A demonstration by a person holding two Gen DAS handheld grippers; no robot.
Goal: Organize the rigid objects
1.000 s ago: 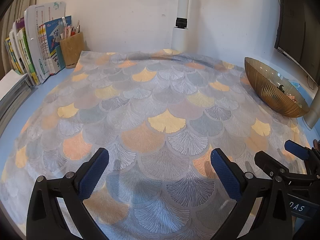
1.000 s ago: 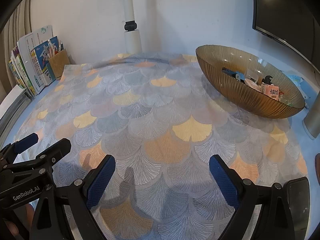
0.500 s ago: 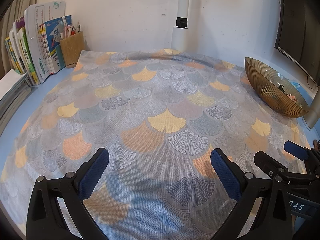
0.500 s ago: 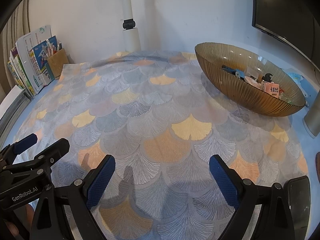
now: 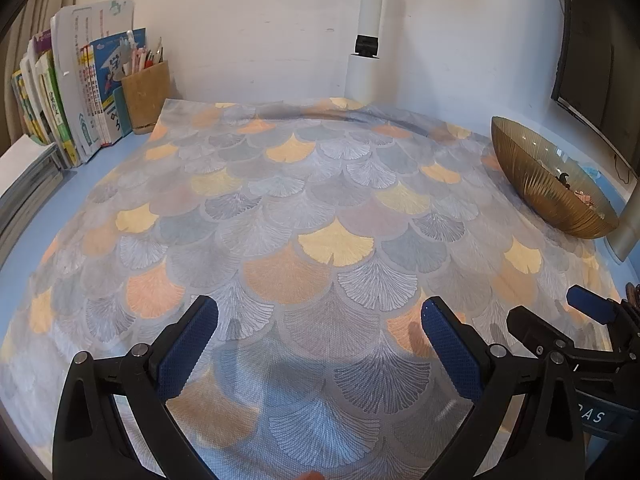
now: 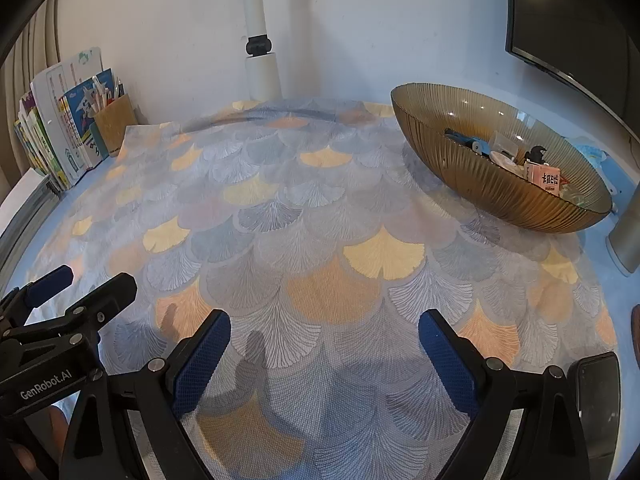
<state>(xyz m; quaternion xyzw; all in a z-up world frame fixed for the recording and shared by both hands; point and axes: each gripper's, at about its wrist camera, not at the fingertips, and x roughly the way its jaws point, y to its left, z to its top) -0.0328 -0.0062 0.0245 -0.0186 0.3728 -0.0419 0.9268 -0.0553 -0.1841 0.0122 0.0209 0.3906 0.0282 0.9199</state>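
Note:
An amber ribbed glass bowl (image 6: pixel 500 196) stands at the right of the fan-patterned mat (image 6: pixel 320 208); it also shows at the right in the left wrist view (image 5: pixel 548 192). Inside lie a blue item (image 6: pixel 476 146), a black piece (image 6: pixel 534 156) and a small white box with red print (image 6: pixel 549 178). My right gripper (image 6: pixel 324 322) hangs open over bare mat near the front, nothing between its blue pads. My left gripper (image 5: pixel 319 312) is open likewise, just left of it, and empty. Each gripper shows at the edge of the other's view: left (image 6: pixel 86 284), right (image 5: pixel 554 312).
Upright books (image 5: pixel 68 112) and a brown pen holder (image 5: pixel 146 96) stand at the back left. A white pole (image 5: pixel 366 60) rises at the back wall, a dark monitor (image 6: pixel 572 28) hangs at right. A black phone (image 6: pixel 596 404) lies at the front right, a grey stand (image 6: pixel 626 240) behind it.

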